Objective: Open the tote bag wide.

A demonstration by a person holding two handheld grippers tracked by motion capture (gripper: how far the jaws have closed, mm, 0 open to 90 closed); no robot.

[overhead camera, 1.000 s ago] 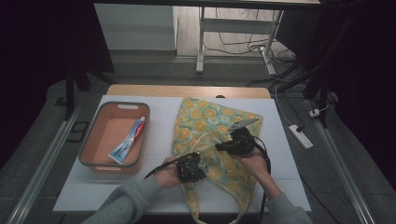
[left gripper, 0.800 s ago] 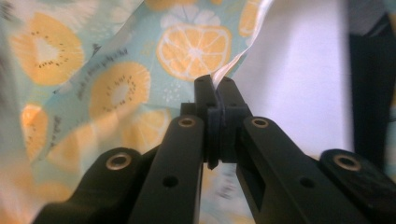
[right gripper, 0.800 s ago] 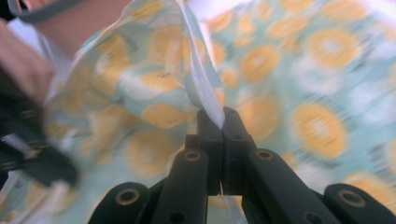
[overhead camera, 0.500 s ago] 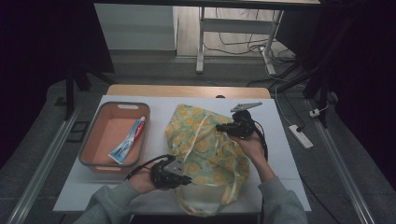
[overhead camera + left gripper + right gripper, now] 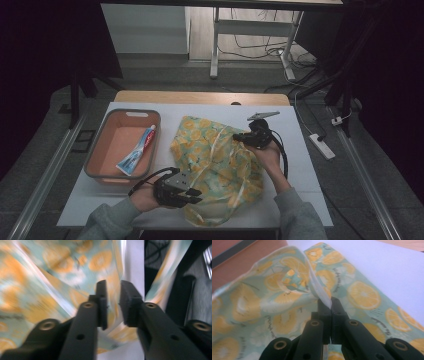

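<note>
Right claw (image 5: 330,305) pinches bag (image 5: 220,165) rim; left claw (image 5: 113,303), jaws just opening, holds nothing. Keep the rim lifted; left fetches toothpaste (image 5: 136,154) from tray (image 5: 95,150).

Both forearms are covered by grey-green sleeves (image 5: 112,220) with ribbed cuffs. Each hand carries a black two-jaw gripper: the left gripper (image 5: 192,191) and the right gripper (image 5: 239,137). The jaws are moulded as black arms fitted with brass-coloured rivets and flat, textured pads (image 5: 130,300). A black cable (image 5: 285,160) is trailed from the right gripper, and a grey three-cornered plate (image 5: 262,115) is mounted above it.
</note>
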